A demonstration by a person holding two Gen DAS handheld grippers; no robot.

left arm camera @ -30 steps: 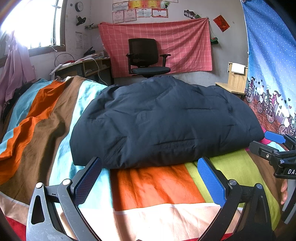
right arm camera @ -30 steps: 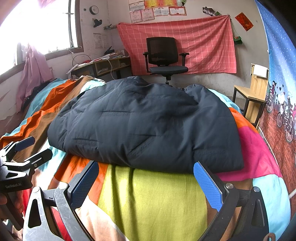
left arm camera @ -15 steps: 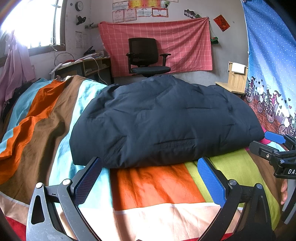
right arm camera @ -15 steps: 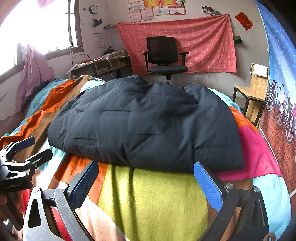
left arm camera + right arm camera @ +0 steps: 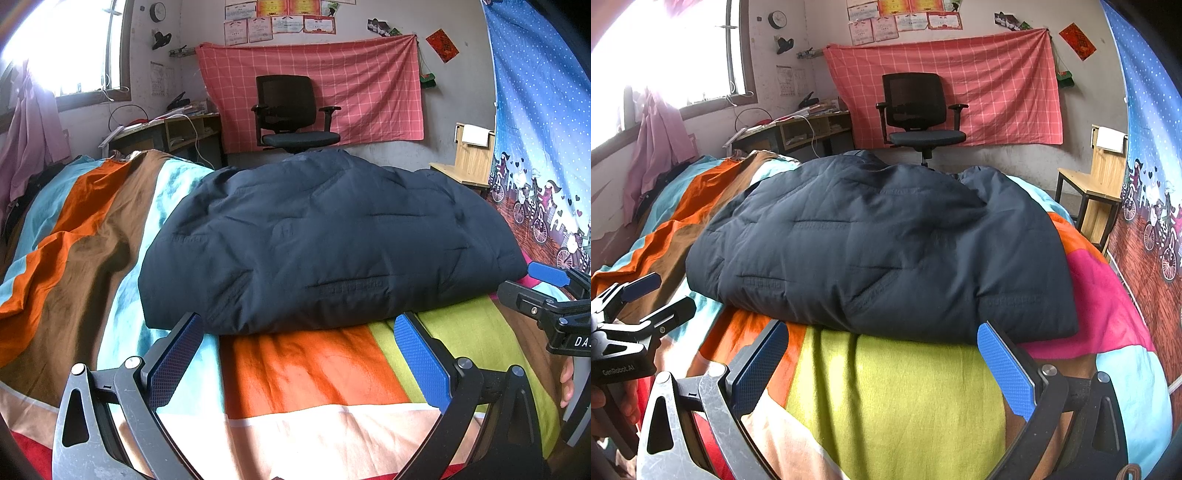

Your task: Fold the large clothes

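Both claws are spread wide with nothing between the pads. The left claw (image 5: 297,363) hangs just short of the near edge of the dark navy puffer jacket (image 5: 325,240), its blue pads (image 5: 176,360) clear of the fabric, over the orange and cream patches of the striped bedspread (image 5: 306,373). The right claw (image 5: 882,369) sits just as open beside it, also right at the jacket's near edge, over the lime green patch, and you can spot each claw poking into the other one's view at the side. A bit of the person's hand (image 5: 611,402) shows under the left tool in the right wrist view. The jacket itself is a thick folded bundle lying across the middle of the bed, puffed up pretty high, with quilted seams running across the top and its right end reaching the pink patch. Behind the jacket there's a black office chair (image 5: 291,112) in front of a pink checked cloth (image 5: 369,85) hung on the wall. To the left of the jacket, further back, is a cluttered desk (image 5: 166,127) under a bright window. To its right stands a wooden chair (image 5: 1100,184) next to a blue curtain with bicycle prints (image 5: 543,147).
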